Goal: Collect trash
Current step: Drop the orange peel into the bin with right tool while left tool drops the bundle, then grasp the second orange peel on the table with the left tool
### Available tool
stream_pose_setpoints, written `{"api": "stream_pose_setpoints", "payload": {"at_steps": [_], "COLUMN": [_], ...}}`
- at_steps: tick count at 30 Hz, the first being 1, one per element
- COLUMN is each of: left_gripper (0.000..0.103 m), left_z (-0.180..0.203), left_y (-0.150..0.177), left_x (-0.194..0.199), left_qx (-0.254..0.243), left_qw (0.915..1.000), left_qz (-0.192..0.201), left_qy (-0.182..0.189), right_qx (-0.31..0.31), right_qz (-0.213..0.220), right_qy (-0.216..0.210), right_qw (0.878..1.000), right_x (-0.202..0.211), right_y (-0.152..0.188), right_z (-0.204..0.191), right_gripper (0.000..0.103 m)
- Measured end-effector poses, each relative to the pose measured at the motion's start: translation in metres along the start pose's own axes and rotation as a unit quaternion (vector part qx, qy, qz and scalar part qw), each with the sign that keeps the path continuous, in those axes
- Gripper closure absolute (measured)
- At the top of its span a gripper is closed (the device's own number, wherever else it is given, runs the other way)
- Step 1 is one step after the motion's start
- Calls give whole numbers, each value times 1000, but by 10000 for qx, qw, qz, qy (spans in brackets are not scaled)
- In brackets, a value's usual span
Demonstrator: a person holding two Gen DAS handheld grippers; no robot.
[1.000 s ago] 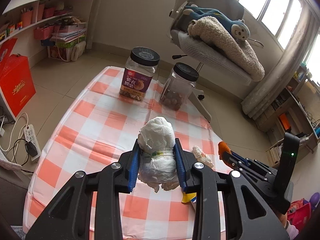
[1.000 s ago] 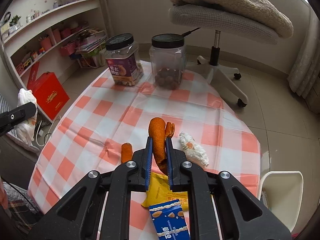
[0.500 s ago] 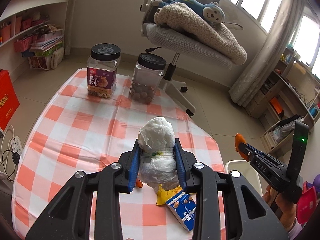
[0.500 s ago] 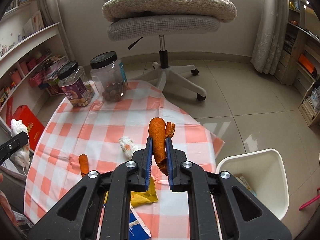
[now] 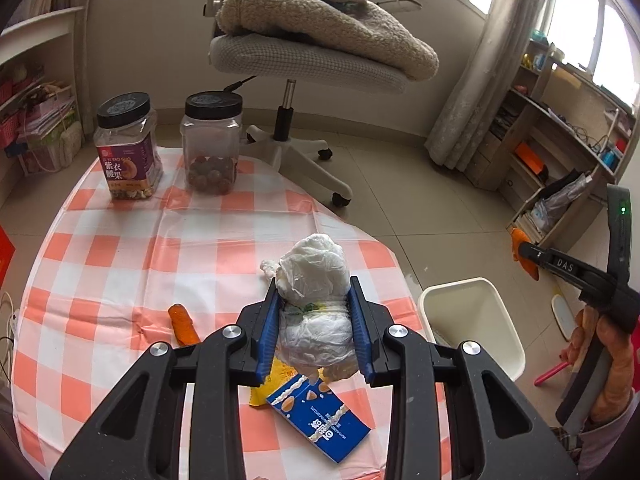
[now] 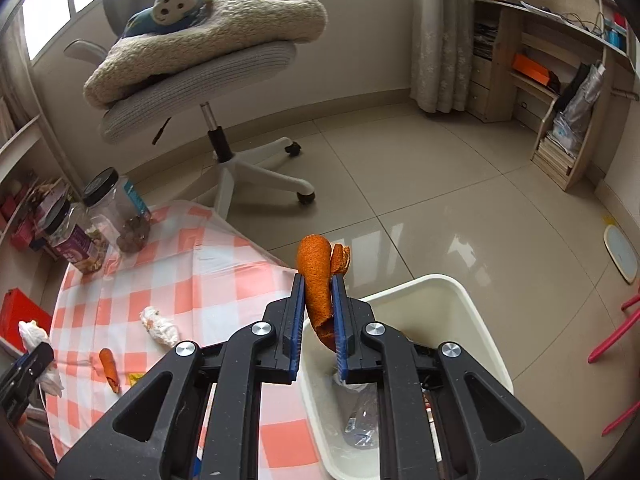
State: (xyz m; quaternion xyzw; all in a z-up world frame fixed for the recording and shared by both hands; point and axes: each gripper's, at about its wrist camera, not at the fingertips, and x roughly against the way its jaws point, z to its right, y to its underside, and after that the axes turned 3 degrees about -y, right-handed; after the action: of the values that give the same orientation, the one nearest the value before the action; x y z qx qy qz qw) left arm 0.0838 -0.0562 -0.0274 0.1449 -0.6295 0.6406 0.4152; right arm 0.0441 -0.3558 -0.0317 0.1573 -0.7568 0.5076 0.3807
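My left gripper (image 5: 314, 300) is shut on a crumpled white plastic bag (image 5: 314, 280), held above the checked table (image 5: 100, 264). My right gripper (image 6: 316, 292) is shut on an orange peel (image 6: 316, 276) and holds it over the near edge of the white trash bin (image 6: 472, 312). The bin also shows in the left wrist view (image 5: 472, 320), on the floor right of the table. It holds some trash. On the table lie another orange peel (image 5: 183, 322), a blue snack box (image 5: 318, 420), a yellow wrapper (image 5: 276, 376) and a crumpled tissue (image 6: 160, 326).
Two black-lidded jars (image 5: 128, 148) (image 5: 211, 144) stand at the table's far side. An office chair (image 5: 304, 64) with a blanket and monkey toy stands behind. Shelves (image 5: 560, 152) line the right wall. Pink sticks (image 6: 616, 340) lie on the floor beside the bin.
Both grippers swung right toward the bin, each keeping its load. The right gripper now holds the peel over the bin's edge; the left hovers over the table's right part.
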Motion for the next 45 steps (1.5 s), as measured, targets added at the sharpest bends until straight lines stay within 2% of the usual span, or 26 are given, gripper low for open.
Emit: {"api": "stream_pose_setpoints", "payload": {"at_steps": [5,8,11,15,22,26,28,30,34,40,45], "left_gripper": [71,71,71,71,70,69,62,50,47,43,31], "left_z": [34,58,88,135,196,215,221,221,209,186,154], "left_y": [8,12,15,17,21,23,24,25,24,19,8], "left_x": [-12,-21,-28,-34,-46,-58,-65,-67,-63,-49,-40], "left_qx": [-323,-418,-452,-592,-738,-740,-773,-753,-774,-1001,-934], "left_qw": [9993,9984,9968,9933,9868,9833,9825,9827,9861,9935,9955], "left_qz": [-112,-230,-320,-394,-573,-738,-837,-877,-773,-233,135], "left_qy": [146,306,568,913,1325,1491,1471,1446,1252,493,-32], "right_qx": [-407,-647,-868,-1212,-1464,-1382,-1356,-1349,-1358,-949,-422], "right_qz": [46,252,475,761,1069,1309,1377,1407,1370,1337,1240], "right_qy": [122,189,272,449,828,1402,1642,1690,1632,1570,1524], "right_qw": [9991,9974,9947,9887,9799,9717,9673,9661,9675,9739,9796], "right_x": [8,19,30,42,57,67,70,72,71,69,59], "right_y": [-2,-5,-9,-12,-12,-10,-9,-8,-8,-3,3], "right_z": [38,56,71,93,122,129,133,139,138,104,65], "right_gripper": [84,61,50,25,12,7,7,7,7,7,7]}}
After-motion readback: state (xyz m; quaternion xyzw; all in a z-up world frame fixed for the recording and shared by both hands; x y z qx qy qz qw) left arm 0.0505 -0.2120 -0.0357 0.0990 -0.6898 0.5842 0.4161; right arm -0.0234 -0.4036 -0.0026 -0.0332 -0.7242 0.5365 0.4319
